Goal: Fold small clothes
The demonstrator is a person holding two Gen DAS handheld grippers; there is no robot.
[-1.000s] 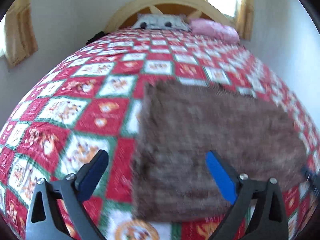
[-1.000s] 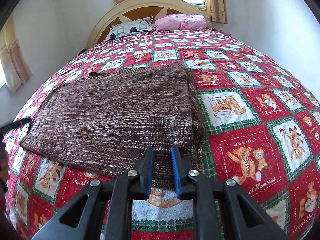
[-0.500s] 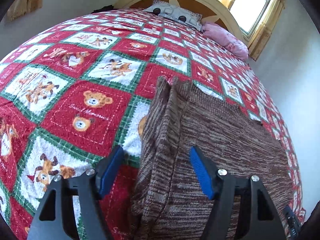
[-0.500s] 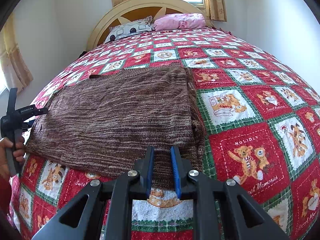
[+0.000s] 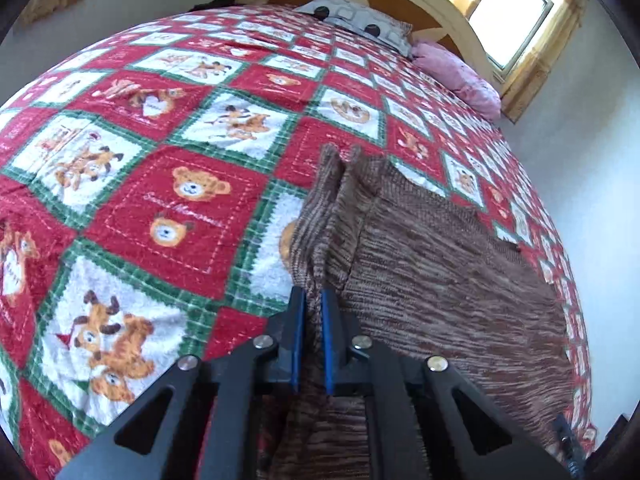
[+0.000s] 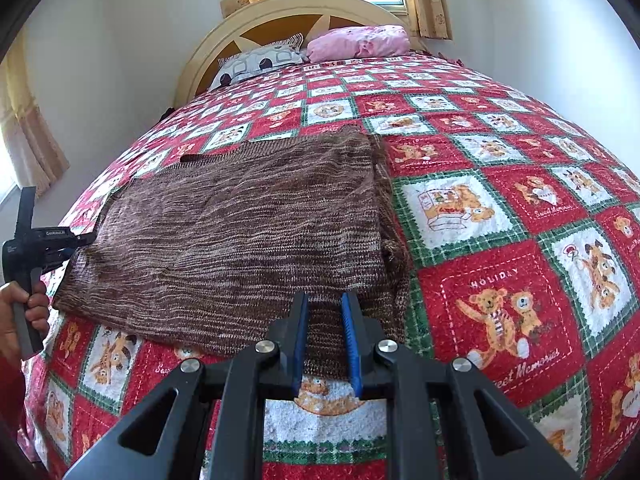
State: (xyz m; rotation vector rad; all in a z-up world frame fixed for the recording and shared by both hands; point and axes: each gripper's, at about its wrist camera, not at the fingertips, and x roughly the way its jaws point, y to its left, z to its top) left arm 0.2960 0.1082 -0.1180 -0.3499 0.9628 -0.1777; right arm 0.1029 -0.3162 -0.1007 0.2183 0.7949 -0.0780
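A brown knit garment (image 5: 440,280) lies spread flat on the red teddy-bear quilt (image 5: 180,208). My left gripper (image 5: 314,300) is shut on its left edge, and the knit bunches into a ridge running away from the blue pads. In the right wrist view the same garment (image 6: 248,232) reaches to my right gripper (image 6: 327,312), whose pads stand narrowly apart with the near hem pinched between them. The left gripper (image 6: 82,240) shows there at the garment's far left corner, held by a hand (image 6: 24,312).
The quilt (image 6: 500,280) covers the whole bed. A patterned pillow (image 6: 260,62) and a pink pillow (image 6: 360,42) lie against the curved headboard (image 6: 288,8). A bright window with curtains (image 5: 516,12) is behind it. White walls stand close on both sides.
My left gripper came down onto the garment's left edge and its jaws went from wide open to shut on the knit, bunching it. The right gripper stayed still on the hem.
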